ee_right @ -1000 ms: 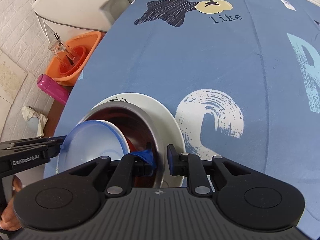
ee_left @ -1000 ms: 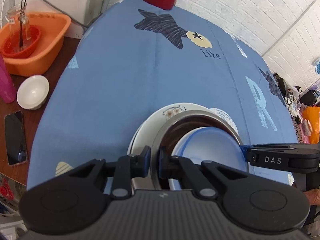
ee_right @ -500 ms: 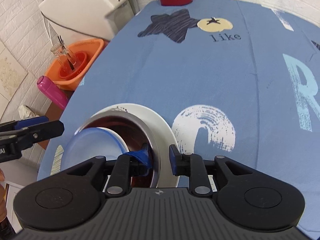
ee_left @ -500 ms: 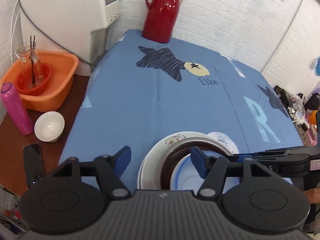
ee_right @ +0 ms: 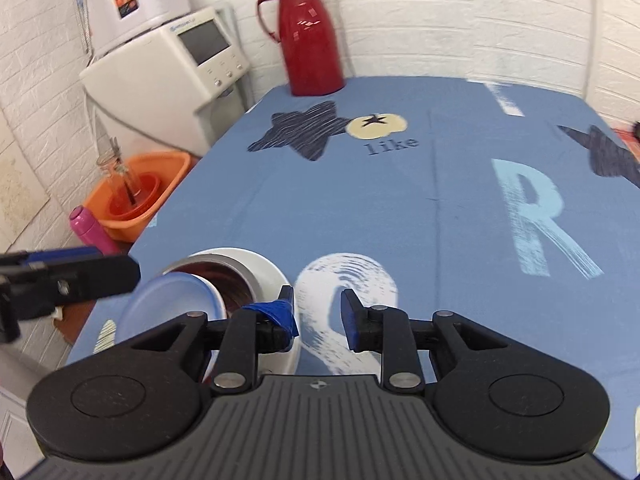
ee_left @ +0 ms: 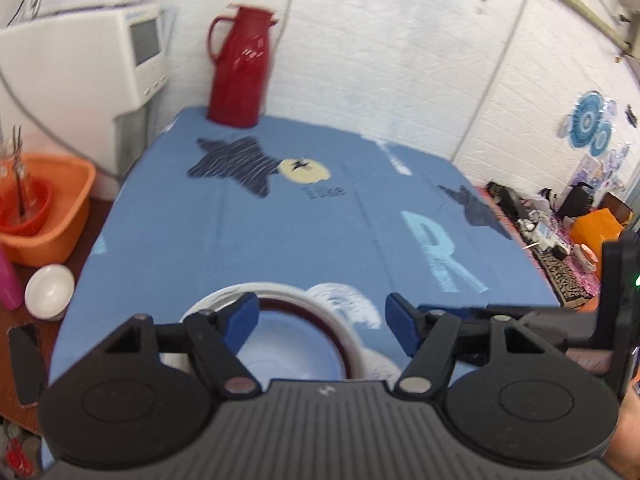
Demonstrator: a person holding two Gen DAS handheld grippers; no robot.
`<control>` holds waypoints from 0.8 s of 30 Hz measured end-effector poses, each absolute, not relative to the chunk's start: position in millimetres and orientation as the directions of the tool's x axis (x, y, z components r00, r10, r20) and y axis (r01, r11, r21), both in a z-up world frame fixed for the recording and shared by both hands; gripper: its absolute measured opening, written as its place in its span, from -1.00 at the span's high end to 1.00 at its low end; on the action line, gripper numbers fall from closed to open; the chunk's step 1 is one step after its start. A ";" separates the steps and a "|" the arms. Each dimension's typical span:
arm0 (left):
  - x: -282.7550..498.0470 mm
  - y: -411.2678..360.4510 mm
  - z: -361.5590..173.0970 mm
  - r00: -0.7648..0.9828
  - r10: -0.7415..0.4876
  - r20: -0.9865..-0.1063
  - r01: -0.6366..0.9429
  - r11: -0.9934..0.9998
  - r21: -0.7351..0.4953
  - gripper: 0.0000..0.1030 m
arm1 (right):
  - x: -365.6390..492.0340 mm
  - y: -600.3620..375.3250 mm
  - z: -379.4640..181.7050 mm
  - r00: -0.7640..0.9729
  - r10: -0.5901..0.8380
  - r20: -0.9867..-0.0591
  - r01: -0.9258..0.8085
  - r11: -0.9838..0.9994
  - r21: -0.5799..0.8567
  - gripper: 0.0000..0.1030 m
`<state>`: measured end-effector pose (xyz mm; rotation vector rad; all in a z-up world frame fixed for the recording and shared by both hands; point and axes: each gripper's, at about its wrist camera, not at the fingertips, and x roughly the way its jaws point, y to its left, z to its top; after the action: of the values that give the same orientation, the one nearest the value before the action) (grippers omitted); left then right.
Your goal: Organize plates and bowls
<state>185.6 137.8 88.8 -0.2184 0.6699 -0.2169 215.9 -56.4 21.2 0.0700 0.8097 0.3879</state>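
Bowls nest in size order on the plate point(ee_right: 276, 276), blue bowl point(ee_right: 168, 304) innermost, saving desk space. Both my tools, left point(ee_left: 318, 320) and right point(ee_right: 318, 312), gape empty above the plate.

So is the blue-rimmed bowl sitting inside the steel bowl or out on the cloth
Inside. The blue-rimmed bowl is nested in the steel bowl, which sits on the white plate.

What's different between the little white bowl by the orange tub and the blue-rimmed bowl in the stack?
The small white bowl sits alone on bare brown wood, off the cloth; the blue-rimmed bowl is nested in a metal bowl on a white plate. The white bowl is plain; the other has a blue edge. It also looks wider. Both are upright and look empty.
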 end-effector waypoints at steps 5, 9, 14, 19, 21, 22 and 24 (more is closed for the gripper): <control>174.2 85.7 97.0 0.788 -0.286 -0.545 0.199 0.956 -0.214 -0.38 | 195.2 -95.5 2.9 0.628 0.347 -0.697 -0.221 0.938 0.268 0.83; 164.7 51.2 99.4 0.800 -0.300 -0.519 0.234 0.953 -0.191 -0.38 | 182.5 -131.4 -12.4 0.643 0.333 -0.689 -0.124 0.934 0.336 0.81; 149.5 12.0 98.5 0.840 -0.307 -0.448 0.221 0.947 -0.234 -0.42 | 161.4 -164.9 -12.3 0.777 0.269 -0.570 -0.019 0.914 0.406 0.78; 129.3 -18.3 71.6 0.818 -0.269 -0.509 0.224 0.963 -0.148 -0.42 | 132.5 -171.3 -25.2 0.799 0.159 -0.580 0.056 0.941 0.335 0.73; 119.7 -17.9 60.9 0.815 -0.247 -0.524 0.201 0.969 -0.144 -0.42 | 119.2 -172.5 -29.1 0.814 0.122 -0.568 0.069 0.950 0.304 0.73; 115.8 -16.5 56.3 0.813 -0.242 -0.530 0.195 0.970 -0.145 -0.42 | 113.5 -174.7 -32.0 0.815 0.107 -0.569 0.081 0.952 0.295 0.72; 106.6 -12.6 49.3 0.809 -0.241 -0.536 0.188 0.970 -0.152 -0.42 | 104.5 -178.2 -37.5 0.812 0.102 -0.574 0.084 0.954 0.287 0.71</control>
<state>106.6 -12.6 49.3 -0.0929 0.5853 -0.2296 104.5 -178.2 -37.5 0.3088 0.6251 0.0096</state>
